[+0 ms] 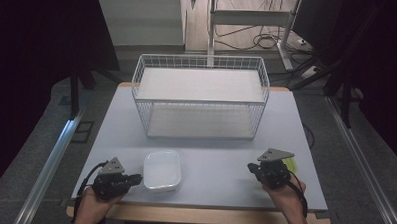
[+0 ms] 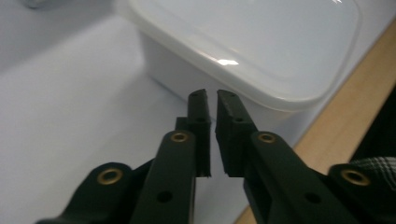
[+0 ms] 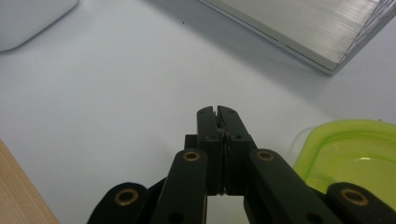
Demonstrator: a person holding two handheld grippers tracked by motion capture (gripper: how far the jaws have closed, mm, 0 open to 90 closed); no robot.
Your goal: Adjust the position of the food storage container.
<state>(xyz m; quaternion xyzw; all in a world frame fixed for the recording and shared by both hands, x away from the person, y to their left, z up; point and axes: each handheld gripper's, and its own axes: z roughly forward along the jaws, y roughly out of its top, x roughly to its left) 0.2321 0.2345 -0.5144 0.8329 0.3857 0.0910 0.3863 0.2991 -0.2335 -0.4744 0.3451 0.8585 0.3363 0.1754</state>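
Three containers sit on your table [image 1: 205, 142]: a white wire basket [image 1: 200, 94] at the far side, a white lidded box [image 1: 162, 171] near the front edge, and a green container [image 3: 359, 149] at your right.

Your left gripper [image 2: 211, 100] points at the white lidded box from just beside it. Its fingers [image 2: 198, 116] stand nearly together with only a thin slit between them, and nothing is caught in that slit. The box's lid is on and looks milky, so you cannot tell what is inside. In the high view the box lies right next to your left gripper [image 1: 134, 179], between your two hands and closer to the left one.

Your right gripper [image 3: 217, 112] has its fingers [image 3: 205, 130] pressed flat together, empty, over bare table. The green container lies just beside them, low and shallow, its translucent lid in place; whatever it holds is not visible. In the high view a sliver of it peeks out behind your right gripper [image 1: 264, 170].

The wire basket stands well apart from both hands, with a pale flat floor showing through its mesh.
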